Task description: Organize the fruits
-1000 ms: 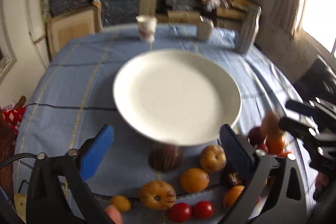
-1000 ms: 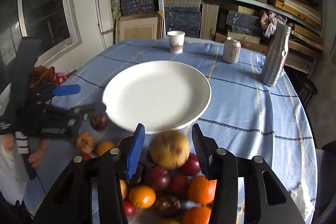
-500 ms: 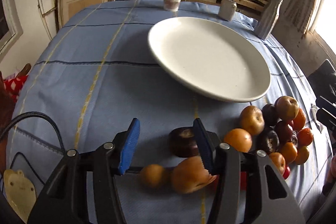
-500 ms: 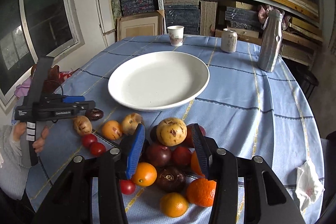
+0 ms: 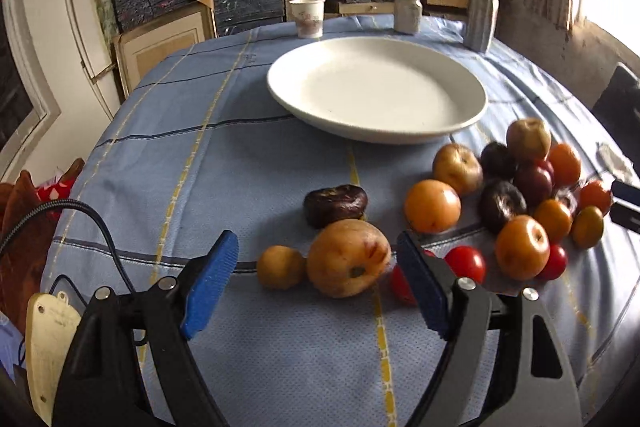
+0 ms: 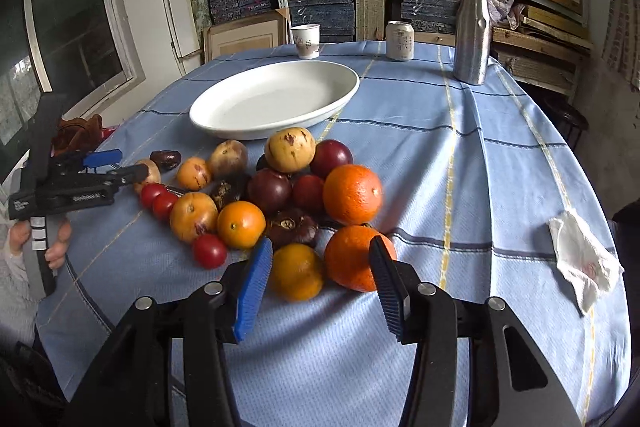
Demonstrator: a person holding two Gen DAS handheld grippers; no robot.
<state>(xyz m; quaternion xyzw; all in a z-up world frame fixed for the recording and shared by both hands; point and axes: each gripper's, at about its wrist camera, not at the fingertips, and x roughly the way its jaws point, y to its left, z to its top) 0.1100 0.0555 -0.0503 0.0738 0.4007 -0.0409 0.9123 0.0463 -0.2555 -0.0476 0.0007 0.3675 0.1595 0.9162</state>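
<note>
A pile of several fruits (image 6: pixel 288 187) lies on the blue tablecloth in front of an empty white plate (image 6: pixel 276 99). In the left wrist view the plate (image 5: pixel 376 91) is at the centre back. My left gripper (image 5: pixel 316 291) is open, its blue pads either side of a yellow-brown fruit (image 5: pixel 348 263) without touching it; a dark fruit (image 5: pixel 334 205) lies just beyond. It also shows in the right wrist view (image 6: pixel 116 167) at the left. My right gripper (image 6: pixel 320 287) is open just in front of a small orange (image 6: pixel 296 271) and a large orange (image 6: pixel 352 259).
A paper cup (image 6: pixel 306 41), a can (image 6: pixel 399 41) and a steel bottle (image 6: pixel 472 31) stand at the table's far edge. A crumpled tissue (image 6: pixel 580 259) lies at the right. Shelves of stacked goods fill the back wall.
Both grippers have pulled back from the plate and dropped lower toward the fruit. My left gripper has opened wider and now straddles the yellow-brown fruit. My right gripper now faces the two near oranges.
</note>
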